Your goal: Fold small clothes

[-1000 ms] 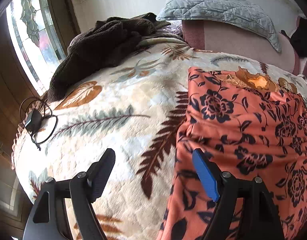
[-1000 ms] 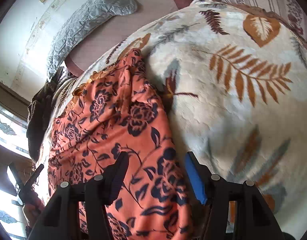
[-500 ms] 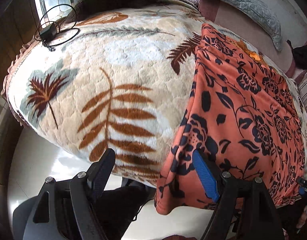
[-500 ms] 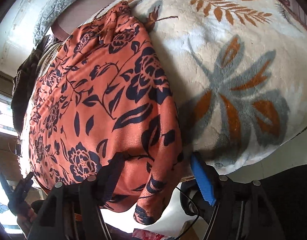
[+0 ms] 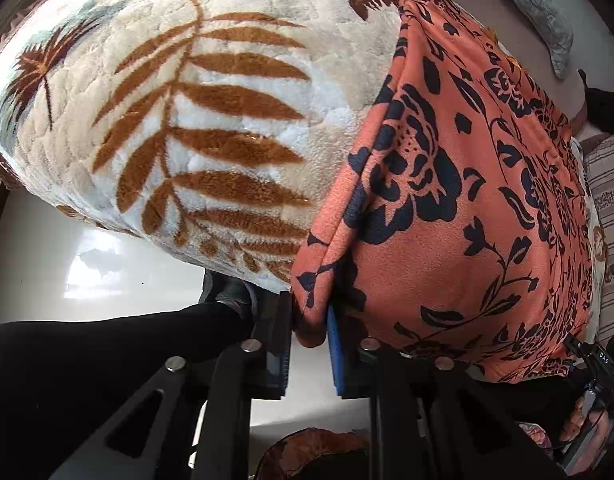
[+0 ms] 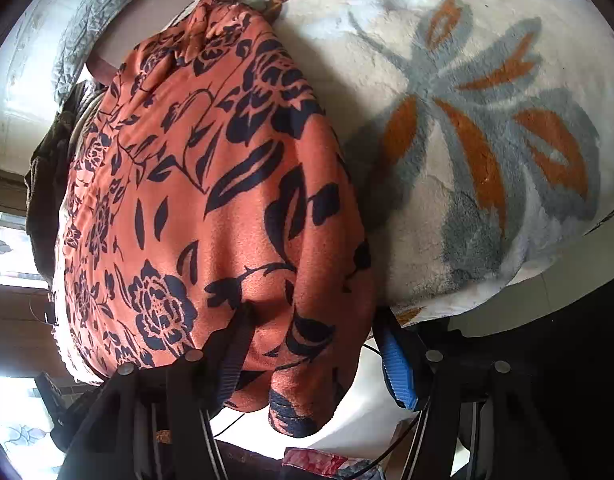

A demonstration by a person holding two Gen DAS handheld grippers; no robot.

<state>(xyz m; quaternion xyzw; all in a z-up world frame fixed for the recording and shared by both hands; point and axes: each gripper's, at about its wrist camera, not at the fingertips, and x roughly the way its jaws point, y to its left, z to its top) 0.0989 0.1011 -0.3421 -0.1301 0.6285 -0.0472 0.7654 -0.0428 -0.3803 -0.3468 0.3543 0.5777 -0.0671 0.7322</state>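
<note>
We see the orange flowered garment [image 5: 487, 184] lying flat on the blanket [image 5: 211, 120], its long axis running from the near edge toward the pillow [image 5: 543, 12]; its near end hangs over that edge. The left gripper [image 5: 309, 320] is closing, pinching 1 near corner. The right gripper [image 6: 311, 344] is closing too, its jaws half wide around the other corner. Bare blanket lies on both sides.

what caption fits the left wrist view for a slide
Left hand-held gripper closing on the corner of an orange flowered garment hanging over the edge of a leaf-print blanket.
</note>
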